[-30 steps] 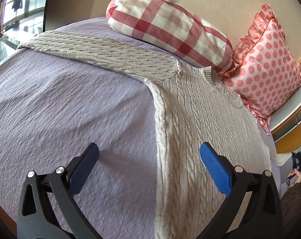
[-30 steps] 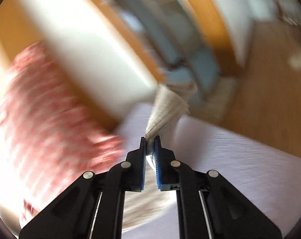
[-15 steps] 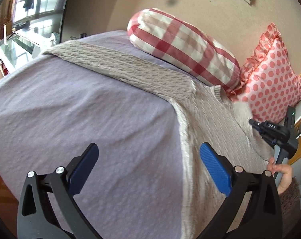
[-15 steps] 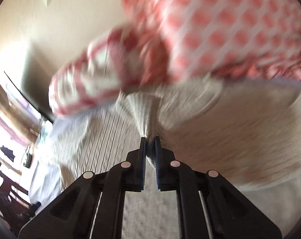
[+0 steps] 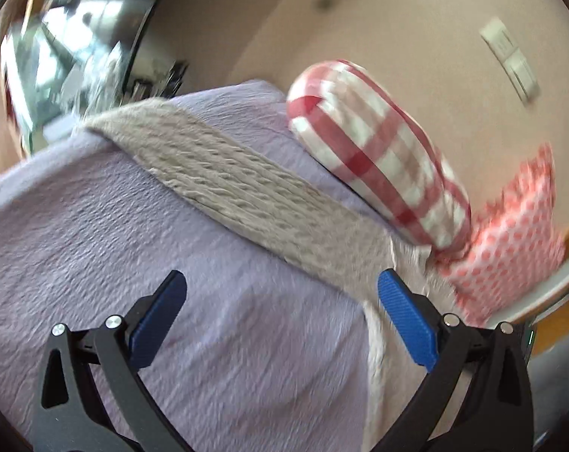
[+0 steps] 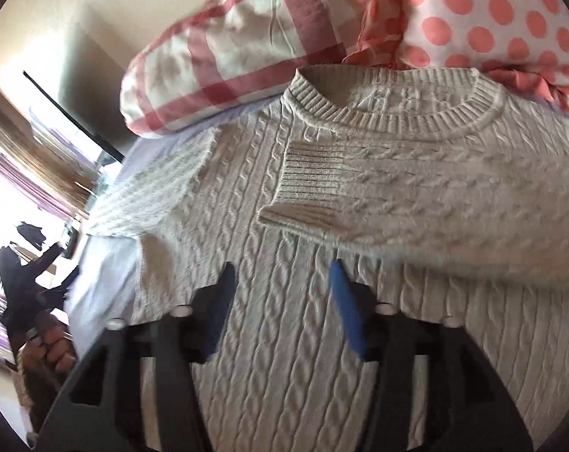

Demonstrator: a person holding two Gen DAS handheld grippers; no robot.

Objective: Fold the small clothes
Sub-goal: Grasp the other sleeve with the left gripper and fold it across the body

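Right wrist view shows the right claw (image 6: 280, 301) spread apart with nothing between its blue pads, hovering over the chest of a cream cable-knit sweater (image 6: 269, 339) that lies flat on the bed (image 6: 107, 263). One sleeve (image 6: 416, 196) is folded across the front, its ribbed cuff just below the collar, which points toward the head of the bed. There a red-checked pillow (image 6: 224, 56) and a polka-dot pillow (image 6: 491, 30) sit side by side, both touching the sweater's top edge. Near the bed's far side a hand (image 6: 54, 350) grips the other tool. Left wrist view shows the left claw (image 5: 280, 301) also spread wide and empty above the lilac bedspread (image 5: 133, 245); the sweater's other sleeve (image 5: 246, 192) stretches straight out toward the bed's edge.
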